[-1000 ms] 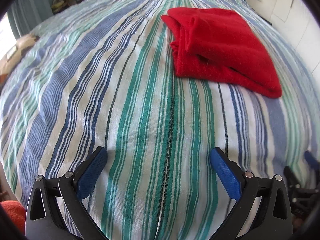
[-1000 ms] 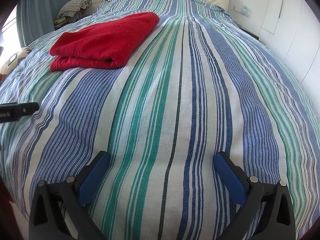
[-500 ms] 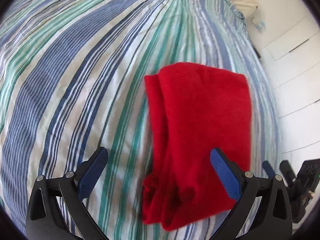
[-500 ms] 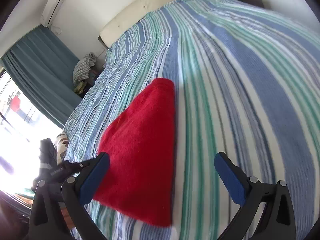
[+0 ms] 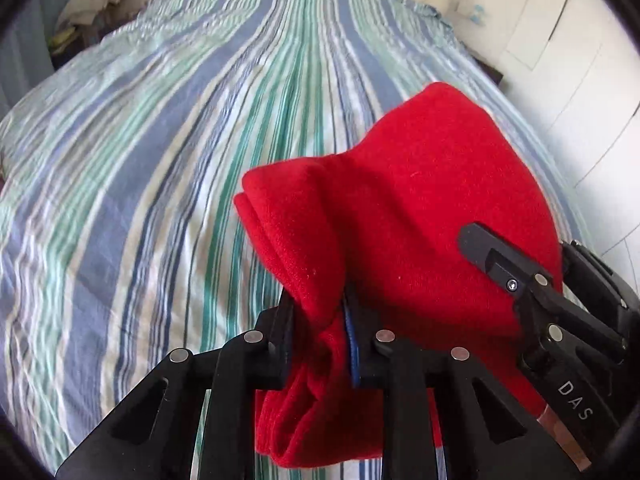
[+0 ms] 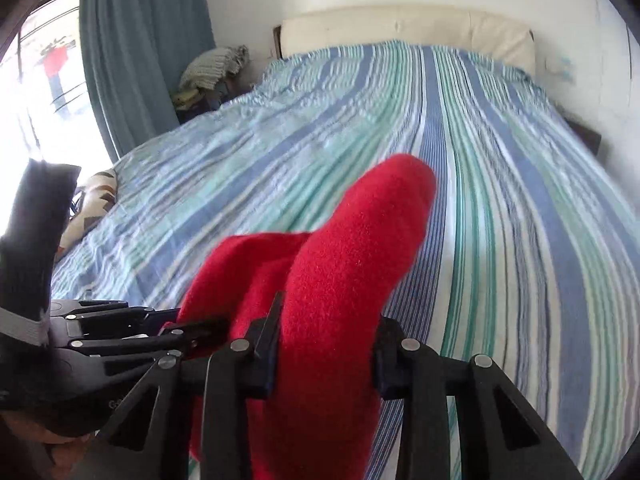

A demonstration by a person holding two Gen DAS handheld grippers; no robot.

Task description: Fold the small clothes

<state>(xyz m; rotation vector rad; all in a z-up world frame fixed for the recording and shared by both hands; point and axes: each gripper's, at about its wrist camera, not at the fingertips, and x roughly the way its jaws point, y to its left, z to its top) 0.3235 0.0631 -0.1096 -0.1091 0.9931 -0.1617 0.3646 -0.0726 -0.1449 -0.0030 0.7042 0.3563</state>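
Observation:
A folded red garment [image 5: 432, 200] hangs lifted above the striped bed cover [image 5: 180, 160], bunched where it is held. My left gripper [image 5: 320, 320] pinches its near left edge; the jaws are closing, with the red fabric squeezed between the pads. In the left wrist view one finger [image 5: 492, 256] of the right gripper lies across the cloth's right side. In the right wrist view my right gripper [image 6: 326, 340] is closing on a thick fold of the red garment [image 6: 360, 256], which fills the gap between its pads. The left gripper's fingers [image 6: 188, 330] reach in from the left.
The striped bed cover [image 6: 500, 200] stretches ahead to a cream headboard [image 6: 400, 28]. A blue curtain [image 6: 140, 40] and a pile of clothes [image 6: 212, 68] stand at the far left. A patterned cushion [image 6: 96, 200] lies at the left edge. White cupboard doors [image 5: 560, 60] line the right.
Both grippers were wide open over the bed, then came over the red garment. Now both have closed on it and its near end is raised off the cover.

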